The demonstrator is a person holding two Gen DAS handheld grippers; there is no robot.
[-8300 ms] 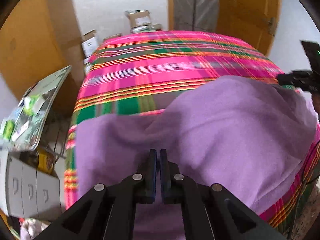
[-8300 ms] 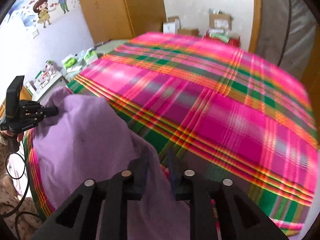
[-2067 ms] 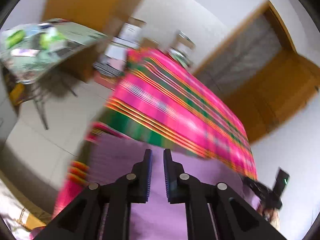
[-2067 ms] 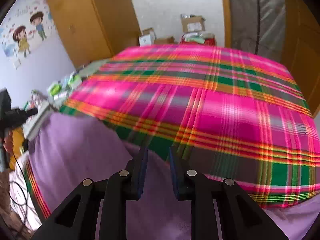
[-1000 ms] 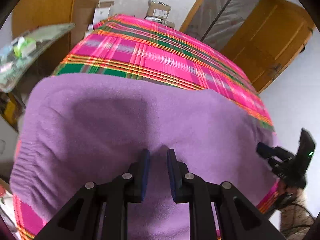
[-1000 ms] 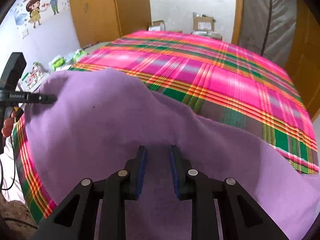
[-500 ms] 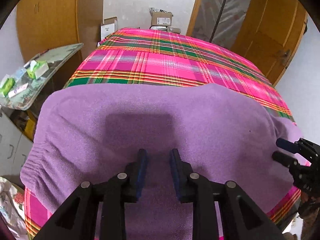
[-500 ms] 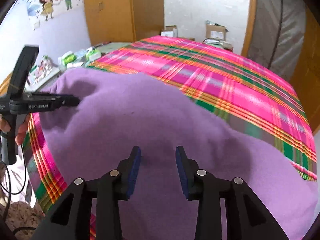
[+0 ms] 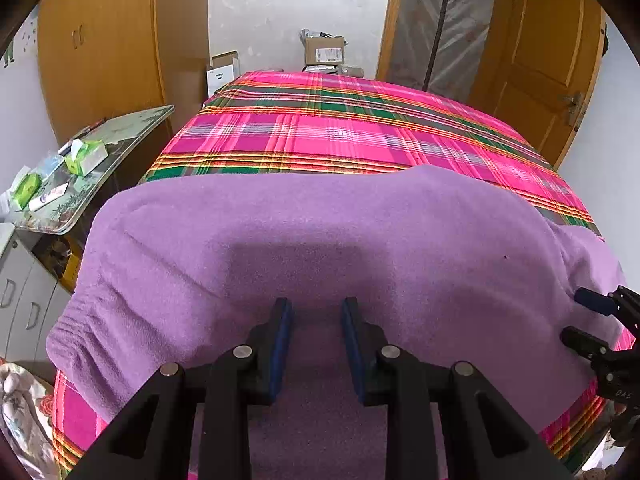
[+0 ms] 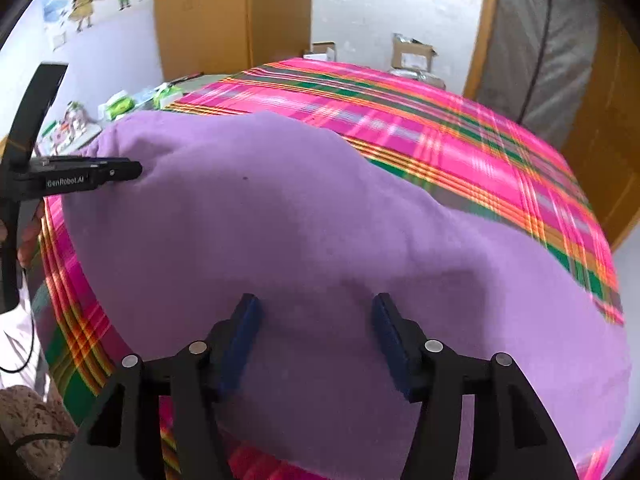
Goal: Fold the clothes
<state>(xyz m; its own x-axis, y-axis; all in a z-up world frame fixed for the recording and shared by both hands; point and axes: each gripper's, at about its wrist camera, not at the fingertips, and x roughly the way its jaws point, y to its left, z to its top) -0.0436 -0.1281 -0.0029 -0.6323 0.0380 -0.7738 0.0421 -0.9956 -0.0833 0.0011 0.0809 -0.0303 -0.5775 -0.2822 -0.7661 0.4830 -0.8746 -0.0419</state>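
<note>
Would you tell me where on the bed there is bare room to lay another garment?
The far half of the plaid bedspread is bare, from the purple cloth's far edge to the boxes by the wall. The near half is covered by that cloth. The side table at the left is crowded with packets.

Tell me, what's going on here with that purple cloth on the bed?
A person is folding a purple fleece garment on a bed with a pink plaid cover, using a hand-held gripper in each hand. The garment lies spread across the near end of the bed. The left hand-held gripper stands open over the near edge, and the right hand-held gripper is opening wide; neither pinches the fabric.
</note>
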